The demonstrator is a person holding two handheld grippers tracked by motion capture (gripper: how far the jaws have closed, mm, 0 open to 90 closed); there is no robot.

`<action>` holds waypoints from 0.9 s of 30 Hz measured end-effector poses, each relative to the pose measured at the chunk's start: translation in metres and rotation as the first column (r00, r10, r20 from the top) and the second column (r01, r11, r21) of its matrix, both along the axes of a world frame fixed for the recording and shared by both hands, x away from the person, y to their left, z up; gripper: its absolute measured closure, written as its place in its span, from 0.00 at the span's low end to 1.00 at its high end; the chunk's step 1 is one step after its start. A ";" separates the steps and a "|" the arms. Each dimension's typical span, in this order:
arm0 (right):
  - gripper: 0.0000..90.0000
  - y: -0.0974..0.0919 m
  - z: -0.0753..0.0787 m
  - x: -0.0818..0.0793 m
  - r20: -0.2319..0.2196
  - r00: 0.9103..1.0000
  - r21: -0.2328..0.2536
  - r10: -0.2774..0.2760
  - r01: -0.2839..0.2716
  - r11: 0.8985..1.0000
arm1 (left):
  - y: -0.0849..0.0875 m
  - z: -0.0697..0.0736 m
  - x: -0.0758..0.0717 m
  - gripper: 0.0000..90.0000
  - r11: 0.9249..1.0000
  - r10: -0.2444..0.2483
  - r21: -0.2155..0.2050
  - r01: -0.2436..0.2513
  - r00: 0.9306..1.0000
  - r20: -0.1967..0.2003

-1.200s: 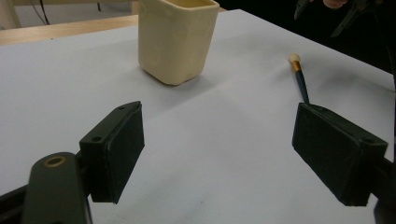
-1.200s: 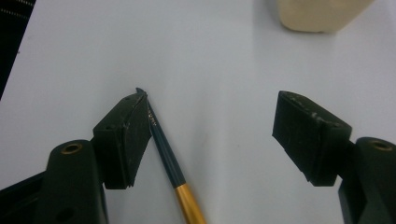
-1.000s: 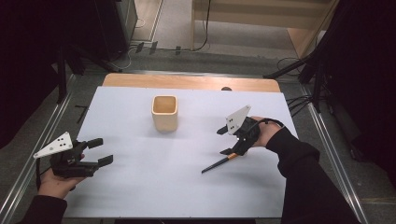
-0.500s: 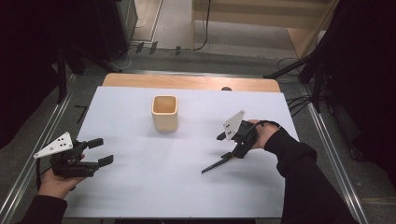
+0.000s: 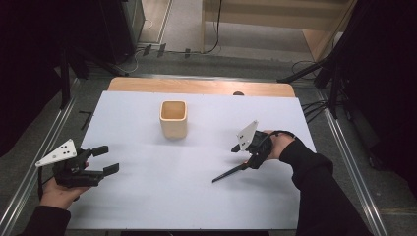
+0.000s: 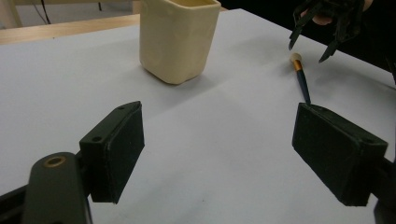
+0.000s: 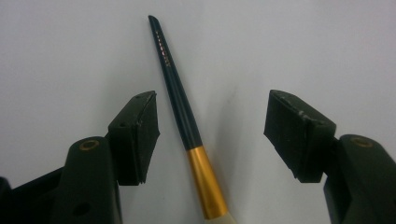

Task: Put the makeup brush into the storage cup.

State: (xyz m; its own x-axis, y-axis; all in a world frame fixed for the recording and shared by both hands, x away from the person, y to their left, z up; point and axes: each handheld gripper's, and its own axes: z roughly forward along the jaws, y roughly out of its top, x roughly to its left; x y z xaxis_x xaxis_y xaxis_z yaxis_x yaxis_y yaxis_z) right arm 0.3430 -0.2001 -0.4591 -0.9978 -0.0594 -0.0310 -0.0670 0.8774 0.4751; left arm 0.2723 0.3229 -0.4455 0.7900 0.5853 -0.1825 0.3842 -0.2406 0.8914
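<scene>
A paintbrush (image 5: 230, 174) with a dark handle, gold ferrule and pale tip lies on the white table sheet (image 5: 162, 206), right of centre. My right gripper (image 5: 245, 156) hangs low over its ferrule end. In the right gripper view the brush (image 7: 180, 98) runs between the jaws of the right gripper (image 7: 212, 133). The pads stand clear of it on both sides, and the jaws have just been closing. My left gripper (image 5: 108, 160) is open near the table's left front and holds nothing. Seen from the left gripper (image 6: 219, 140), the brush (image 6: 302, 79) lies far right under the right gripper (image 6: 312, 44).
A cream square cup (image 5: 173, 118) stands upright at the middle back of the sheet, and it is also in the left gripper view, cup (image 6: 177, 37). A wooden table edge (image 5: 196, 86) shows beyond the sheet. Metal rails (image 5: 29, 172) run along both sides.
My right gripper has come down toward the brush and its jaws stand narrower. The left gripper, the cup and the brush have not moved.
</scene>
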 end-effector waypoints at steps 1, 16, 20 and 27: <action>0.41 -0.002 -0.001 0.000 0.000 1.000 -0.006 -0.001 0.001 1.000 | 0.000 0.000 0.000 0.20 1.000 0.000 0.005 0.000 1.000 0.000; 0.45 -0.026 -0.018 0.002 -0.033 0.998 -0.011 -0.061 0.061 0.998 | 0.000 -0.001 -0.001 0.20 1.000 0.007 0.010 -0.006 1.000 -0.003; 0.48 -0.029 -0.019 0.002 -0.033 0.997 -0.008 -0.065 0.065 0.998 | 0.000 0.000 -0.001 0.20 1.000 0.007 0.010 -0.007 1.000 -0.002; 0.53 -0.033 -0.024 0.003 -0.031 0.998 -0.038 -0.059 0.058 0.998 | 0.000 -0.001 -0.001 0.20 1.000 0.006 0.009 -0.006 1.000 -0.003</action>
